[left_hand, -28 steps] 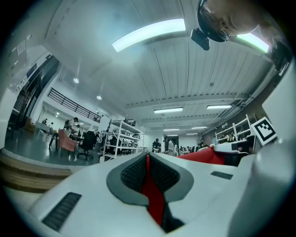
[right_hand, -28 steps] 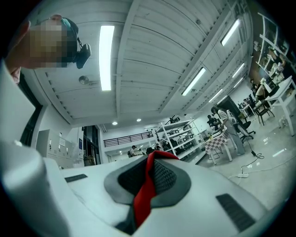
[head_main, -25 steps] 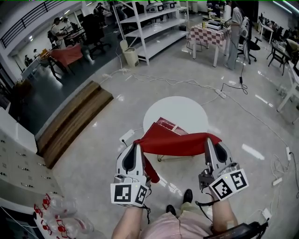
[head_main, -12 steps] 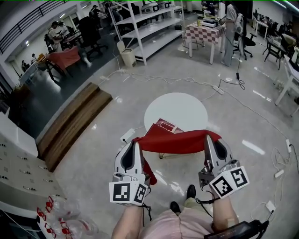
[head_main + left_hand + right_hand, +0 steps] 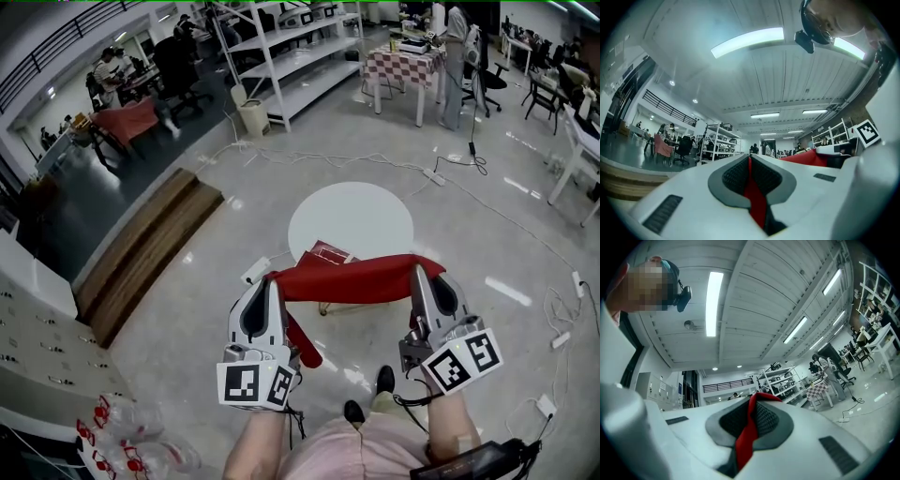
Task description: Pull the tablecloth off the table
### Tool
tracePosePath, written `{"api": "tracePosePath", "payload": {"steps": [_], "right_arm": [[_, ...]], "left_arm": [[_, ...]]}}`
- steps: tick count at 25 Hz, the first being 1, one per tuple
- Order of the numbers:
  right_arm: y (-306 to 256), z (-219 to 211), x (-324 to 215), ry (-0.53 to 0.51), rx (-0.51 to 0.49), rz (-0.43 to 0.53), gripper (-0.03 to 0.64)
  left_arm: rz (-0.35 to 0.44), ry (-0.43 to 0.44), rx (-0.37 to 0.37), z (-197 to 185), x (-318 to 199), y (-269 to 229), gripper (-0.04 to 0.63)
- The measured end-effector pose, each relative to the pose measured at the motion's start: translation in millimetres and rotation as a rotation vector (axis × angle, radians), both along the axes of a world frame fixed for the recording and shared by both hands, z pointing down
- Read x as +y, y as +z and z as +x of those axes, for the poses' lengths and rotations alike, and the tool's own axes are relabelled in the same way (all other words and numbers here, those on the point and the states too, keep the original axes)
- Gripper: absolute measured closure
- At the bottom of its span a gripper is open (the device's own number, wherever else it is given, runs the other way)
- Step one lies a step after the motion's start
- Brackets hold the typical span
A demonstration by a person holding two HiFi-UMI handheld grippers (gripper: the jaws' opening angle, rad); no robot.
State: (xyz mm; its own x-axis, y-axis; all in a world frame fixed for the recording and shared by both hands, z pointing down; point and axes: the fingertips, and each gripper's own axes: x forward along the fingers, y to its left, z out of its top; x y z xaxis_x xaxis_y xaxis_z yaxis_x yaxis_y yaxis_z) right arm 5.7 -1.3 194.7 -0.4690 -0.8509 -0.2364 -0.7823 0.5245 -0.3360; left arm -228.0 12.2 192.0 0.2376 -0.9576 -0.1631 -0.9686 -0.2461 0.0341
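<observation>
Clenched on red fabric tablecloth [image 5: 352, 279] by left hand-held gripper [image 5: 274, 283] and right hand-held gripper [image 5: 419, 274]; stretched crosswise between both, remainder ahead on round white desk [image 5: 352, 211].

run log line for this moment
left gripper: shut on tablecloth | right gripper: shut on tablecloth | tablecloth: stretched between both, mostly off table

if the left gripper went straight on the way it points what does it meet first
The left gripper is shut on the red tablecloth. Past that, the head view puts the white table ahead, yet its own view shows only open room toward far shelves, so it probably clears the tabletop.
</observation>
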Motion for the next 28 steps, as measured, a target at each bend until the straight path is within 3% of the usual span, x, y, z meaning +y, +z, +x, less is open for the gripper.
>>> {"api": "tracePosePath", "payload": {"steps": [17,28], "right_arm": [[-3.9,16.7,39.2,0.023,-0.002,0.016,0.591],[-3.9,35.7,63.2,-0.004,-0.003,0.017,0.591]], "left_arm": [[0.028,0.032,0.009,15.9,32.4,-9.3,0.558],[0.036,0.009,0.025,34.2,57.0,-12.2,0.558]]}}
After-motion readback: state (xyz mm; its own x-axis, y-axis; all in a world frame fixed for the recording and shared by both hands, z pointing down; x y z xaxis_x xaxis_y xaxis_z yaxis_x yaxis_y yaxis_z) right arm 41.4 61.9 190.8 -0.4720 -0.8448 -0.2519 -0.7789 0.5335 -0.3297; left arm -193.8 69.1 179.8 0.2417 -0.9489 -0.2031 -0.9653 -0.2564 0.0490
